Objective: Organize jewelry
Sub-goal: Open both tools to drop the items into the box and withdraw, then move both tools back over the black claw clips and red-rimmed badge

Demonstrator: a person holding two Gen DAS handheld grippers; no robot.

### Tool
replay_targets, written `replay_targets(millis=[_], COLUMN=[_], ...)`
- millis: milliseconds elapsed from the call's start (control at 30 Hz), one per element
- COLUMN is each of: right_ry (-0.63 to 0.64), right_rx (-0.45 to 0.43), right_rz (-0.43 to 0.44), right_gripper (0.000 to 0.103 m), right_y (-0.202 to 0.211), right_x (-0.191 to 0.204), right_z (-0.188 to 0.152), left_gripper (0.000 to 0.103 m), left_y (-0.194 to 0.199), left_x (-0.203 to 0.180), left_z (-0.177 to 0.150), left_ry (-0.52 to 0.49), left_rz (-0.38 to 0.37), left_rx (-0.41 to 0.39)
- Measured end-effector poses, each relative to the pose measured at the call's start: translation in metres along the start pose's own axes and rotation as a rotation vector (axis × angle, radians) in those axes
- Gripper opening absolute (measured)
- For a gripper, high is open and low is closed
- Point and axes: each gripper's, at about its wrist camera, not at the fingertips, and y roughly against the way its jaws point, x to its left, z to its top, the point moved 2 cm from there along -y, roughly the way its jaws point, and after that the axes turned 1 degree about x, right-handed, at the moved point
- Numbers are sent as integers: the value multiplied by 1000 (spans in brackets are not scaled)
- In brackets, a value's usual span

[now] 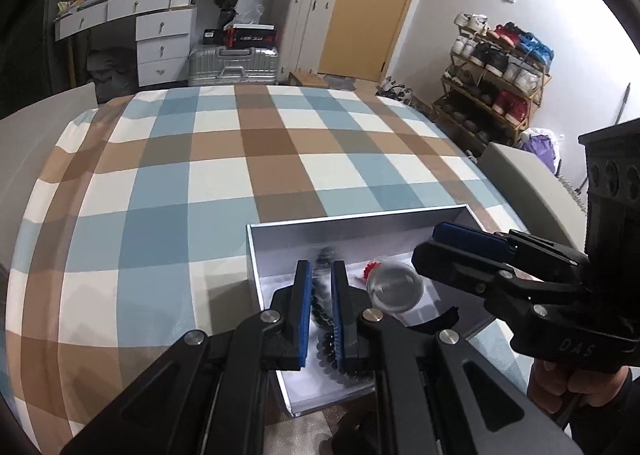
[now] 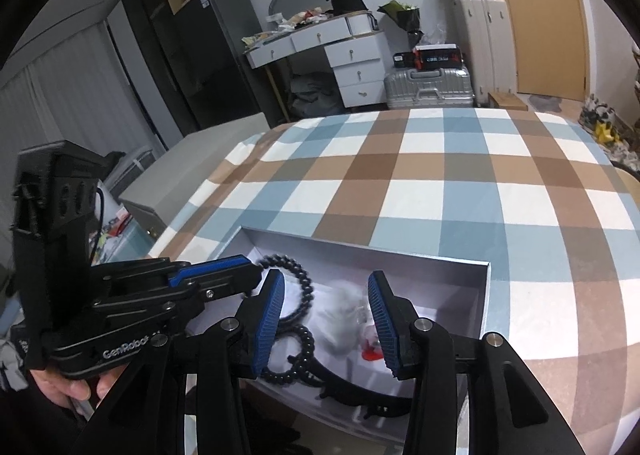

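Note:
A shallow grey box (image 1: 352, 217) (image 2: 360, 251) with a white lining lies on the plaid bed. My left gripper (image 1: 321, 265) (image 2: 252, 275) is shut on a black bead bracelet (image 1: 326, 351) (image 2: 306, 287), whose strand loops down onto the lining. My right gripper (image 2: 326, 275) (image 1: 426, 243) hovers open over the box, its pads touching nothing. Below its jaws lie a clear round piece (image 1: 396, 287), a white fluffy item (image 2: 344, 315) and a small red ornament (image 1: 370, 269) (image 2: 372, 353). A black curved hair clip (image 2: 360, 395) (image 1: 440, 321) rests at the box's near edge.
The blue, brown and white plaid sheet (image 1: 240, 159) spreads out beyond the box. A white dresser (image 1: 160, 39), suitcases (image 1: 232, 63), a shoe rack (image 1: 492, 87) and a wooden door (image 1: 372, 7) stand past the bed. A hand (image 2: 68, 387) grips each tool.

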Motion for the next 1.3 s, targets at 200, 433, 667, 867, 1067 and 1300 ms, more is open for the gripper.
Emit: replay_targets(millis=[200, 433, 667, 867, 1067, 1300], right_ry=[-39, -16, -23, -8, -3, -29], right_rx=[-32, -104, -157, -226, -222, -141], right_rz=[2, -53, -49, -66, -106, -161], right_gripper=[43, 55, 60, 83, 96, 96], right_y=[15, 44, 72, 103, 119, 117], right_x=[-4, 1, 6, 16, 16, 4], right_z=[0, -4, -15, -33, -60, -96], left_gripper=[39, 54, 71, 83, 101, 101], left_y=[10, 28, 46, 63, 67, 69], left_x=[1, -6, -15, -22, -30, -37], left_z=[2, 3, -1, -6, -18, -41], left_ry=[3, -23, -25, -10, -33, -29], left_rz=[-19, 72, 143, 217, 283, 271], left_rx=[-25, -83, -148, -210, -210, -201])
